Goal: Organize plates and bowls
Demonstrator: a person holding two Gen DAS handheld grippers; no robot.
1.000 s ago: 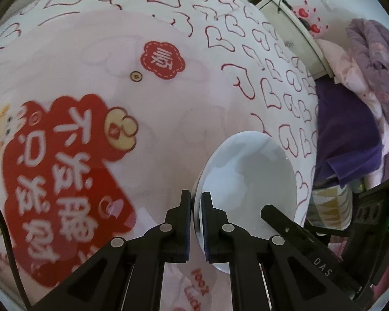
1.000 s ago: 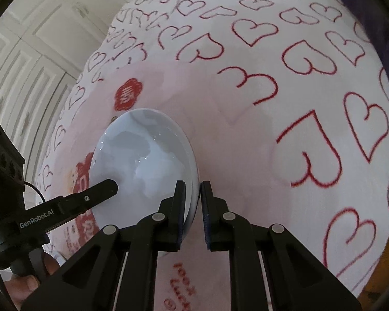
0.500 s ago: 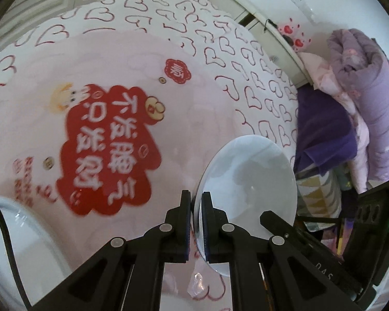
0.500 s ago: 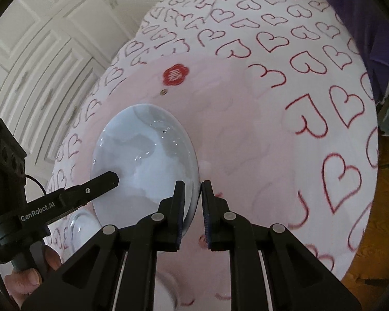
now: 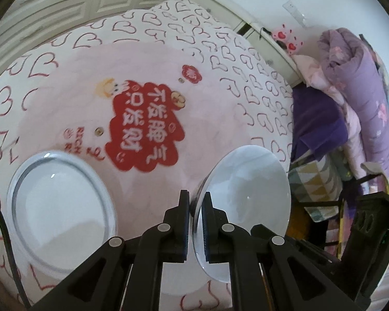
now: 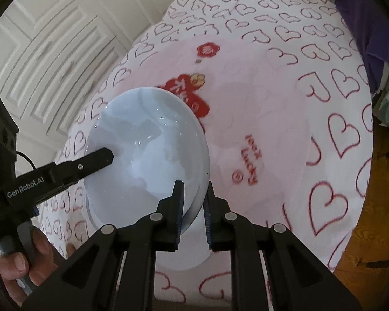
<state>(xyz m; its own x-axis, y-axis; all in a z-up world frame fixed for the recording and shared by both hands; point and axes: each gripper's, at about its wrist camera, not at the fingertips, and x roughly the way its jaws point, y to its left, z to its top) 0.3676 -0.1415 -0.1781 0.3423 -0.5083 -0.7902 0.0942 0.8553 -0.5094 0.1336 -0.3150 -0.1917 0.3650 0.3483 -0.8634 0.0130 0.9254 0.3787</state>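
A white bowl (image 5: 249,191) hangs in the air over the table, tilted, held by both grippers on opposite sides of its rim. My left gripper (image 5: 195,198) is shut on the bowl's near rim in the left wrist view. My right gripper (image 6: 193,188) is shut on the other side of the bowl (image 6: 147,150). The left gripper's finger (image 6: 101,155) also shows in the right wrist view, lying across the bowl's far rim. A white plate (image 5: 59,212) lies flat on the table, left of and below the bowl. In the right wrist view the plate (image 6: 184,255) is mostly hidden under the bowl.
The round table carries a pink cloth (image 5: 220,83) with red hearts and a red emblem (image 5: 145,129). Purple bedding (image 5: 360,98) is piled to the right. White cabinet doors (image 6: 51,41) stand behind. Wooden floor (image 6: 370,267) lies past the table's edge. A hand (image 6: 18,261) holds the left gripper.
Both grippers have risen and pulled back with the bowl held between them, so the table looks farther off. The white plate has come into view at the lower left.
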